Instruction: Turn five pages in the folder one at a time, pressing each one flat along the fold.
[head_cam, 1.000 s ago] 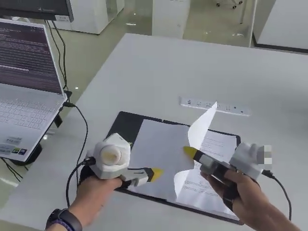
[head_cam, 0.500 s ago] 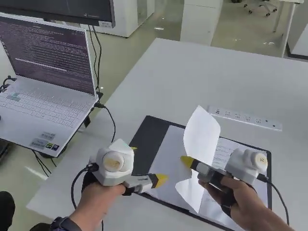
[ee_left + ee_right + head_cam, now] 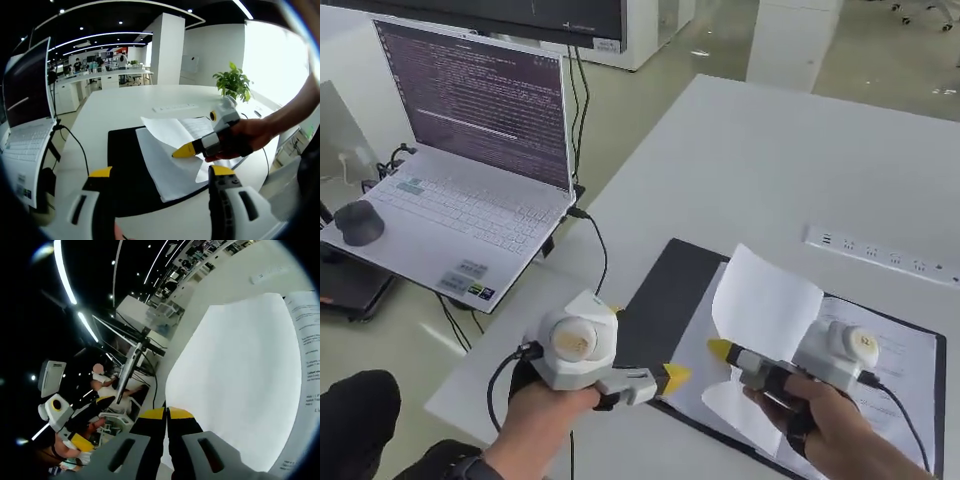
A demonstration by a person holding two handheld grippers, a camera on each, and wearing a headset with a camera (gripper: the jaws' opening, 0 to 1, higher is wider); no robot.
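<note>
Right gripper (image 3: 166, 414): jaws pinched shut on the page (image 3: 765, 300), which is lifted and curling above the folder (image 3: 655, 305).
Left gripper (image 3: 670, 379): jaws spread, empty, at the folder's near edge.
Folder: open on the white table (image 3: 760, 150).

The white worktop (image 3: 770, 150) carries an open black folder (image 3: 660, 300) lying flat near its front edge, square to that edge. Farther back, well apart from the folder, a white power strip (image 3: 880, 250) lies along the surface. A thin black cable (image 3: 601, 250) curls across the worktop's left part, beside the folder.
</note>
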